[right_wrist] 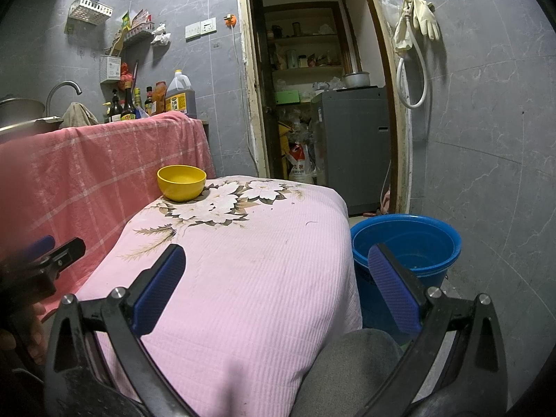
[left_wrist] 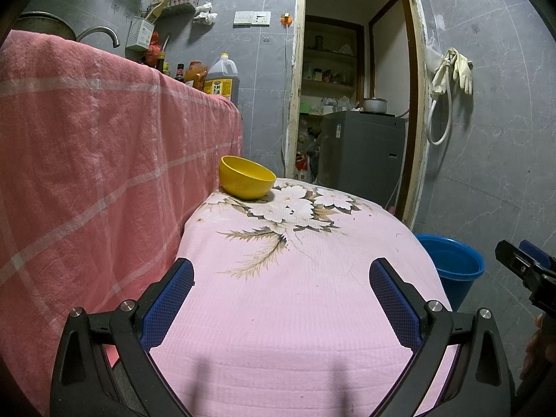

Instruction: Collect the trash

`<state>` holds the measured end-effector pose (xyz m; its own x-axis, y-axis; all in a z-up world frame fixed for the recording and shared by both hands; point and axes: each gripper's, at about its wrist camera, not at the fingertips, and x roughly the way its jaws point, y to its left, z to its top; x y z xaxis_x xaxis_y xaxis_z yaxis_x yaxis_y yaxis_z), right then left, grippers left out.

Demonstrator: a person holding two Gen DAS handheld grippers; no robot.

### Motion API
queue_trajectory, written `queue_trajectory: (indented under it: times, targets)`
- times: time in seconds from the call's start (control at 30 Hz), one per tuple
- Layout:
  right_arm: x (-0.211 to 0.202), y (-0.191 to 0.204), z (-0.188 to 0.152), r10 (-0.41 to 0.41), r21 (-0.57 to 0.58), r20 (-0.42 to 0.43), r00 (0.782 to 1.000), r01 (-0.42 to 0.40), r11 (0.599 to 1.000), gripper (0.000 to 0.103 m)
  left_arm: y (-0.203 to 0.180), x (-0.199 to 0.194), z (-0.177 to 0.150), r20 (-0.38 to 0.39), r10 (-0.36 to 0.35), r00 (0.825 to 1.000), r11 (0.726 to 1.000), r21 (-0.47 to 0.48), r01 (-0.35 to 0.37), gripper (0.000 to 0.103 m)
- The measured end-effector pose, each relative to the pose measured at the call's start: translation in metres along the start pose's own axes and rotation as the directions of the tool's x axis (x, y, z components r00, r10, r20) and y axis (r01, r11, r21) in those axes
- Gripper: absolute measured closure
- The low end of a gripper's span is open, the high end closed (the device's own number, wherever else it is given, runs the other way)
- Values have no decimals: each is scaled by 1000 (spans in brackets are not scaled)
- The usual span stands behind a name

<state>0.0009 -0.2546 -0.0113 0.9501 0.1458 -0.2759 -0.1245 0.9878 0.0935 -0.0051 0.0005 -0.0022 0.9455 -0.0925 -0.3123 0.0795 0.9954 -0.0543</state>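
The left tool (left_wrist: 281, 271) stands wide open over a counter draped in a pink flowered cloth (left_wrist: 295, 312), with nothing between its blue pads. The right tool (right_wrist: 276, 260) is spread just as wide and holds nothing; its left finger is over the cloth and its right finger (right_wrist: 392, 288) hangs past the counter's right edge, in front of the blue bucket (right_wrist: 406, 243).

No loose trash can be made out on the cloth; only small specks and stains show. The bucket stands on the floor, just beside the counter's right edge and lower than its top, its mouth open upward. A yellow bowl (left_wrist: 246, 178) sits upright at the far left corner of the cloth, close to where a higher counter hung with a pink checked towel (left_wrist: 87, 156) rises like a wall along the left side. The middle and near part of the cloth lie bare, so there is open room between the tools and the bowl. The far edge of the cloth rounds off before an open doorway, where a grey appliance (right_wrist: 351, 146) stands.

On the higher counter are dark sauce bottles and a large oil jug (right_wrist: 180, 95) with a yellow label; its writing is too small to read. A bag (right_wrist: 300, 166) inside the doorway carries red and black print, not legible
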Motion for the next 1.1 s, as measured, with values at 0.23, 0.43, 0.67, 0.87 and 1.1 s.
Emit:
queue_trajectory:
  times: [0.23, 0.43, 0.67, 0.87, 1.1]
  targets:
    - [0, 0, 1, -1, 2, 2, 1000, 1, 1000, 0, 1, 0, 0, -1, 0, 1000, 1000, 0, 0, 4]
    - [0, 0, 1, -2, 1, 2, 1000, 2, 1000, 0, 0, 0, 1, -1, 0, 1000, 1000, 1, 0, 4]
    - [0, 0, 0, -1, 2, 0, 1000, 1, 1000, 0, -1, 0, 1, -3, 1, 1000, 1000, 0, -1, 4]
    - [0, 0, 0, -3, 3, 0, 1000, 3, 1000, 0, 0, 1, -1, -3, 5, 1000, 1000, 0, -5, 4]
    - [0, 1, 0, -5, 3, -4, 1000, 5, 1000, 0, 9, 6, -8, -17, 25, 1000, 1000, -12, -25, 4]
